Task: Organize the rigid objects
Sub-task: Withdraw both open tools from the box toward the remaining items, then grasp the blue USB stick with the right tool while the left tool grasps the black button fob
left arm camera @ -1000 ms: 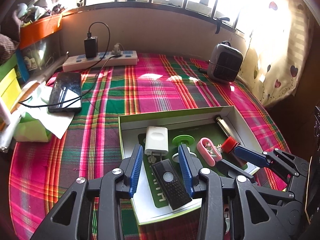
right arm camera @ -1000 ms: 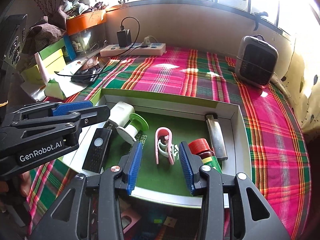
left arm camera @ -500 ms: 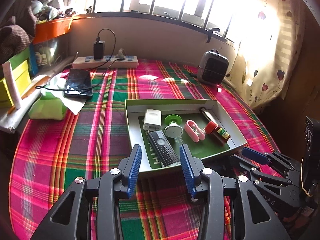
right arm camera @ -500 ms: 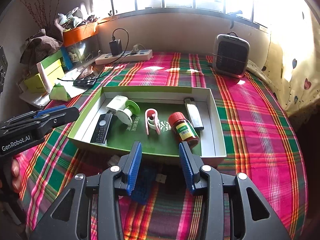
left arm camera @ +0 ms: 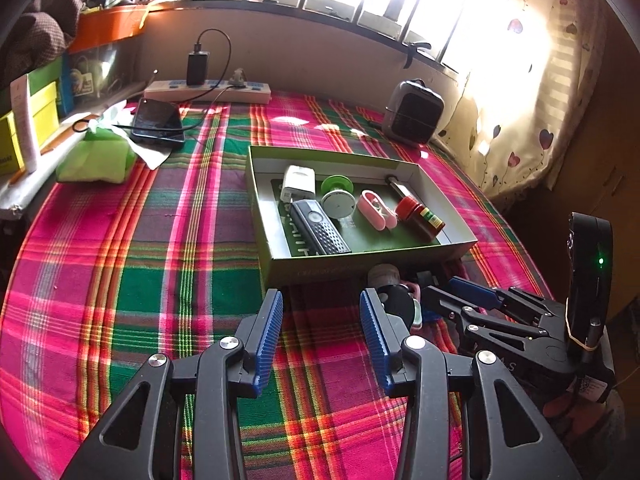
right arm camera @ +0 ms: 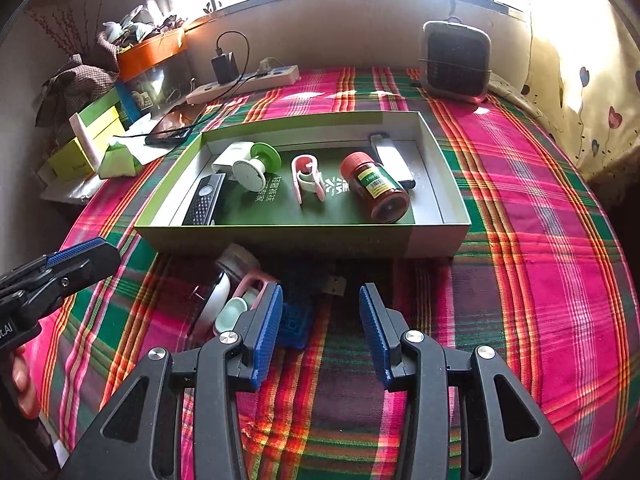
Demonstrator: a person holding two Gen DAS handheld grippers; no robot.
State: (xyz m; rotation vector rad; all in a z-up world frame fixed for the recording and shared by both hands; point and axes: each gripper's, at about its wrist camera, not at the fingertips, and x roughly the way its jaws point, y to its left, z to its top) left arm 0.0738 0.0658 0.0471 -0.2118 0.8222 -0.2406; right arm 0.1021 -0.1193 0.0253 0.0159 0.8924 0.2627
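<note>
Both tongs (left arm camera: 321,334) (right arm camera: 320,330) have backed off the box (right arm camera: 304,236), jaws apart, empty.
Loose pieces (right arm camera: 240,300) look light, stiff; pinch across flat sides.

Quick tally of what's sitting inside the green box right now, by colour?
White: 1, charger
Green and white: 1, spool
Black: 1, remote
Pink: 1, clip
Red-capped: 1, bottle
Silver: 1, lighter
Total: 6 in the box

Items (right arm camera: 374,190) (six) inside green box (right arm camera: 304,236)
</note>
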